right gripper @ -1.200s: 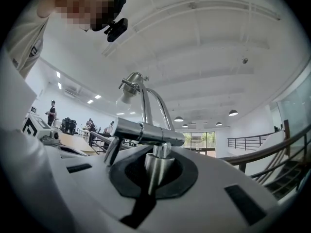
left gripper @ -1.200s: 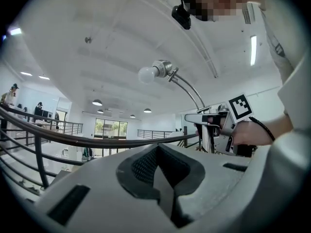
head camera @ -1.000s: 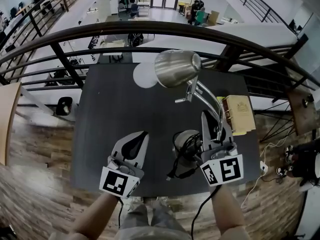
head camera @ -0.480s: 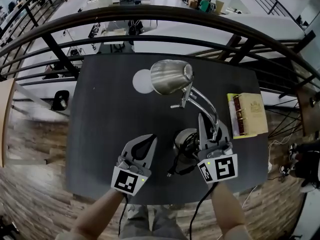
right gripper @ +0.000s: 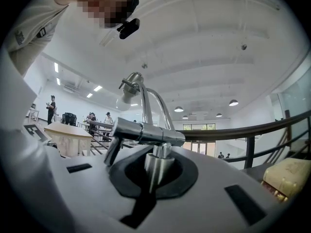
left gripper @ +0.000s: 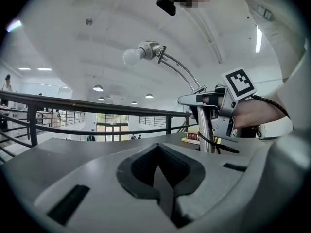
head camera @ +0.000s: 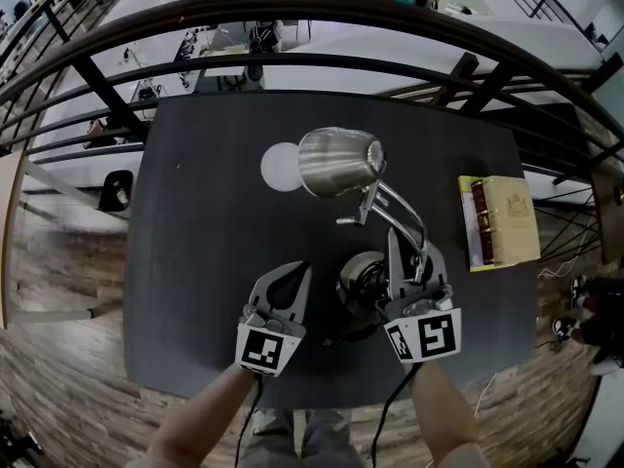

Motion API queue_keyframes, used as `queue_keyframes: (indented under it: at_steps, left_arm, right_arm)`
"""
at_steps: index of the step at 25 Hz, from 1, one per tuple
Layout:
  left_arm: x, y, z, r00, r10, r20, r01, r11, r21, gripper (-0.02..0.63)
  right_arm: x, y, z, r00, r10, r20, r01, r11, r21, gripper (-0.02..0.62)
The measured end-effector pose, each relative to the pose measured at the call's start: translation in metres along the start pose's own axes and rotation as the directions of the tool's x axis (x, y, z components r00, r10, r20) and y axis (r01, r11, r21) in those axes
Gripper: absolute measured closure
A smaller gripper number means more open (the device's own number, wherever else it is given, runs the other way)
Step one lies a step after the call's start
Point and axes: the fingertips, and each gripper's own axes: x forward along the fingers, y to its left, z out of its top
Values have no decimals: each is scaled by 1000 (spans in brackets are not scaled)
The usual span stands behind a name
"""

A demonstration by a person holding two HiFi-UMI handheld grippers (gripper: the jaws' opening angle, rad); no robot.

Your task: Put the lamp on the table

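Observation:
A chrome desk lamp stands upright over the dark table (head camera: 195, 242). Its silver shade (head camera: 336, 162) and white bulb (head camera: 281, 166) point left, and its round base (head camera: 361, 276) with a black cord (head camera: 363, 305) is low over the tabletop. I cannot tell whether the base touches the table. My right gripper (head camera: 402, 247) is shut on the lamp's stem (right gripper: 156, 166), just under a chrome crossbar (right gripper: 146, 132). My left gripper (head camera: 285, 279) is shut with nothing in it, a short way left of the base. The left gripper view shows its jaws (left gripper: 163, 178) together and the stem (left gripper: 208, 132) to the right.
A yellow-edged book (head camera: 502, 220) lies at the table's right edge. A dark metal railing (head camera: 312, 13) curves along the table's far side, with a lower floor beyond it. Wooden flooring (head camera: 58, 339) lies to the left and in front.
The lamp and both grippers now sit a little farther in over the table. The left gripper has come slightly closer to the base. Both grips look unchanged.

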Motion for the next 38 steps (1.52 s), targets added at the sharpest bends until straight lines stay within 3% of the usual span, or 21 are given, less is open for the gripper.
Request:
queue_keyframes:
  at_steps: [12, 23, 27, 33, 34, 36, 38]
  left_arm:
    - [5, -5, -14, 1000, -22, -2, 22, 1000, 13, 603]
    - [-5, -13, -26, 1000, -17, -12, 17, 1000, -2, 603]
    - [-10, -16, -26, 1000, -12, -11, 12, 1000, -3, 603]
    - [-16, -10, -29, 998, 2, -62, -5, 998, -56, 603]
    - [-17, -8, -28, 998, 11, -62, -14, 998, -56, 603]
    - [-20, -3, -23, 998, 28, -52, -31, 998, -49, 603]
    - [-23, 1, -16, 998, 43, -34, -44, 998, -38, 603]
  right_arm:
    - [-13, 25, -4, 997, 58, 51, -54, 995, -82, 598]
    - [-26, 24, -12, 997, 36, 62, -32, 997, -66, 598]
    - [-26, 24, -21, 999, 22, 26, -20, 998, -63, 598]
    - [-24, 18, -30, 1000, -12, -24, 13, 1000, 25, 598]
    - [-24, 16, -33, 999, -18, -36, 20, 998, 57, 582]
    - [-27, 11, -38, 998, -35, -59, 41, 992, 117, 458]
    - [-31, 7, -38, 996, -57, -72, 66, 988, 139, 408]
